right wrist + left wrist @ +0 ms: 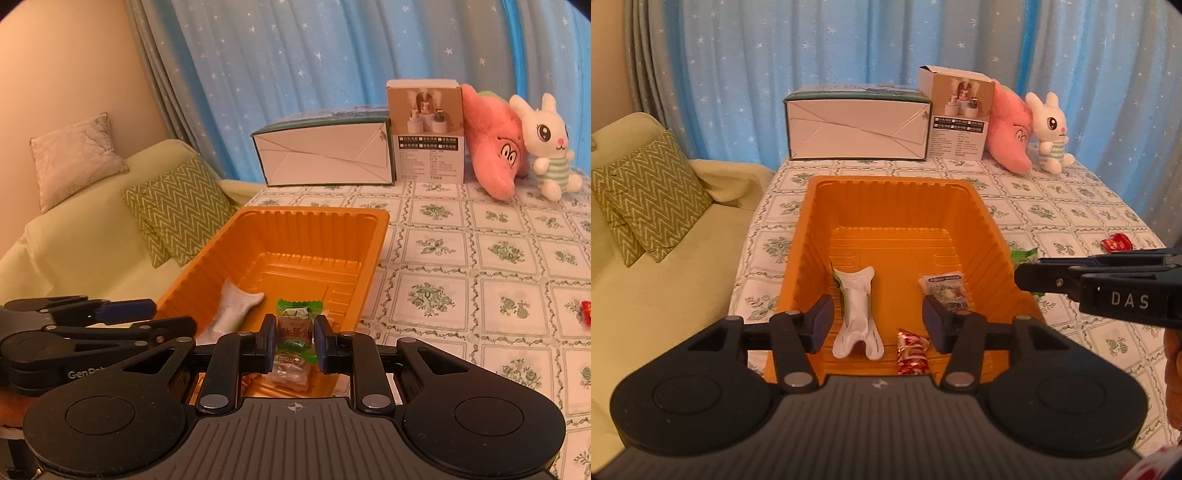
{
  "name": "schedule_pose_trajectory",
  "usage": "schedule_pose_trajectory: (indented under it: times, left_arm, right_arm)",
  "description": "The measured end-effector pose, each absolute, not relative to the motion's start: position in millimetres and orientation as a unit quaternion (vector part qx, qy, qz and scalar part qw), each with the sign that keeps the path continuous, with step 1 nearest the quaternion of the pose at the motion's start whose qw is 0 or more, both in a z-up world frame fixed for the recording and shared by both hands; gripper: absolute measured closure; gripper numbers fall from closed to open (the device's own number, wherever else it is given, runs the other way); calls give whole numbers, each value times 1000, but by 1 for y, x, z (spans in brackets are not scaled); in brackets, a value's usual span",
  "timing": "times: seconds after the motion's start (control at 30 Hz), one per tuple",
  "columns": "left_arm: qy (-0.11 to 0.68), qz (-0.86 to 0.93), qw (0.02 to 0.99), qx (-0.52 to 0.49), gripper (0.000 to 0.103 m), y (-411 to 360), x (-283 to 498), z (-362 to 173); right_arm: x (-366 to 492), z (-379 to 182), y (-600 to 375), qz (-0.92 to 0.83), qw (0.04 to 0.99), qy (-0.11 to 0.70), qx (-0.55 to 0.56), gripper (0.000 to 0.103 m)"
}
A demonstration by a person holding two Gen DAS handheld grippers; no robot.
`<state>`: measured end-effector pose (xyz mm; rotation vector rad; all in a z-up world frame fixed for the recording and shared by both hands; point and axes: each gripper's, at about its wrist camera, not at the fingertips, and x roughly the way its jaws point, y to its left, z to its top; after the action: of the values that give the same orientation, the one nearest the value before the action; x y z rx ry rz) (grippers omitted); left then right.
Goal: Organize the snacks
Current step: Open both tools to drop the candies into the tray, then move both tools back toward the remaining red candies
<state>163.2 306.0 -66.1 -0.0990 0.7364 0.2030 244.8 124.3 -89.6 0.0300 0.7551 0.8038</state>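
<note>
An orange plastic tray [897, 206] [373, 254] sits on the patterned tablecloth. In it lie a white wrapped snack [857, 314] [236, 306], a red-and-gold candy [912, 350] and a clear packet [945, 291]. My left gripper [877, 321] is open and empty over the tray's near end. My right gripper [294, 338] is shut on a green-ended wrapped candy [295, 325] above the tray's near right corner; it shows at the right of the left wrist view [1108, 284]. A red candy [1115, 242] [586, 312] lies on the cloth to the right.
At the table's back stand a long white box [857, 125], a small product box [960, 114], a pink plush [1012, 129] and a white rabbit plush [1051, 129]. A pale sofa with a zigzag cushion [650, 195] lies left of the table. Blue curtains hang behind.
</note>
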Motion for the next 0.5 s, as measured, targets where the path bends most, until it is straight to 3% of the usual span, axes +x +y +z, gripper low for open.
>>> schedule_pose_trajectory:
  times: [0.27, 0.37, 0.43, 0.5]
  left_arm:
    - [355, 115, 926, -50, 54, 309, 146, -63]
    - [352, 119, 927, -53, 49, 309, 142, -63]
    - [347, 122, 928, -58, 48, 308, 138, -62]
    - [345, 124, 929, -61, 48, 306, 135, -59]
  right_arm:
    - [246, -92, 132, 399, 839, 368, 40, 81]
    - [247, -91, 131, 407, 834, 368, 55, 79]
    - [246, -88, 128, 398, 840, 364, 58, 59]
    - [245, -86, 120, 386, 846, 361, 67, 55]
